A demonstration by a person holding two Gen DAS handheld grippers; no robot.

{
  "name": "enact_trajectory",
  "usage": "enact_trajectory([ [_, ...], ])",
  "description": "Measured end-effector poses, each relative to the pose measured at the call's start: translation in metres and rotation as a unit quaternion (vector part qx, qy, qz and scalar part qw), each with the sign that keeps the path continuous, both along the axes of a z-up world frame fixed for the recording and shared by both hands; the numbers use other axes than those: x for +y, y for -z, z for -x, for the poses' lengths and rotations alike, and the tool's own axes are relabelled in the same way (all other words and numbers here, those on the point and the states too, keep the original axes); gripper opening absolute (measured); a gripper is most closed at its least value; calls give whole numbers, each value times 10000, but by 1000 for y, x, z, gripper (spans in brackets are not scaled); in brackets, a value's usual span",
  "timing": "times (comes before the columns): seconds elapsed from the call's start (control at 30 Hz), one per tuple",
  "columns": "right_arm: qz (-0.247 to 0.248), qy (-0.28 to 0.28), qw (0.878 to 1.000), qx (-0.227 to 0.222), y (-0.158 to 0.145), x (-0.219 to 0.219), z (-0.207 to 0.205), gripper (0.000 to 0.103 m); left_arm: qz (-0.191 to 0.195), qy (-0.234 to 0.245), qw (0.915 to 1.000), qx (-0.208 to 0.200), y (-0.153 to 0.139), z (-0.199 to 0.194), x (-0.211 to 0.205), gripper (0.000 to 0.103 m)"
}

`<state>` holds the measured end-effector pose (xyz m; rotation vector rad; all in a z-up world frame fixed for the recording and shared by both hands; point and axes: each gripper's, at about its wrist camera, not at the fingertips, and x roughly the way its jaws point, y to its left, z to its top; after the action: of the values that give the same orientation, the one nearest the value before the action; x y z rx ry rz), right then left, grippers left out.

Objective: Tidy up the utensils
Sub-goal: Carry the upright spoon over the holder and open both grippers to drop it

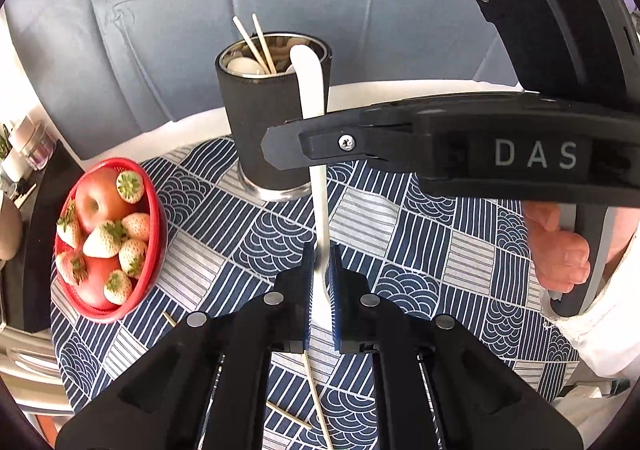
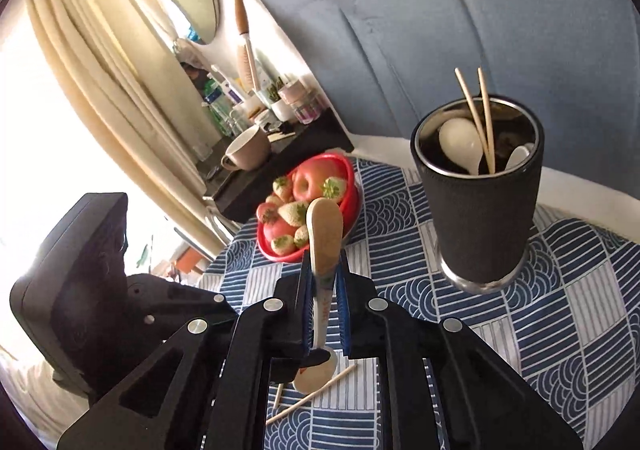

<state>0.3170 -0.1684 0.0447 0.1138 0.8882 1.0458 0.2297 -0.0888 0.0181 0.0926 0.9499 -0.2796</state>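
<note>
Left wrist view, nearest first: left gripper [image 1: 322, 278] clenched on a white spoon [image 1: 316, 138], blue pads [image 1: 335, 290] pressing its handle near the lower end. The spoon runs up toward 12 o'clock, its far end level with the cup rim in the picture. Loose chopsticks [image 1: 316, 398] lie on the patterned tablecloth [image 1: 440, 234] beneath the gripper, at 6 o'clock.

Right gripper [image 1: 280, 146] enters from 3 o'clock and crosses in front of the white spoon; the hand [image 1: 560, 250] holding it shows at 4 o'clock, with a white sleeve.

Right wrist view: right gripper [image 2: 324, 290] clamped on a wooden-coloured spoon [image 2: 325, 234], handle end up at 12 o'clock, bowl hanging below the pads. Two chopsticks [image 2: 312, 398] lie on the cloth under it.

Further out: red fruit bowl [image 1: 154, 218] with apple and strawberries at 9 o'clock in the left view.

Farthest: black utensil cup [image 1: 272, 122] at 12 o'clock in the left view, 2 o'clock in the right view, upright on the cloth. It holds two chopsticks [image 2: 480, 118] and two white spoons [image 2: 460, 144].
</note>
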Motion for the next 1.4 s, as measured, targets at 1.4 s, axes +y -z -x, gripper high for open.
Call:
enact_trajectory([
  [1.4, 737, 1383, 9795, -1265, -98, 3, -79, 10, 170, 1370, 9867, -856, -60, -146, -1, 10],
])
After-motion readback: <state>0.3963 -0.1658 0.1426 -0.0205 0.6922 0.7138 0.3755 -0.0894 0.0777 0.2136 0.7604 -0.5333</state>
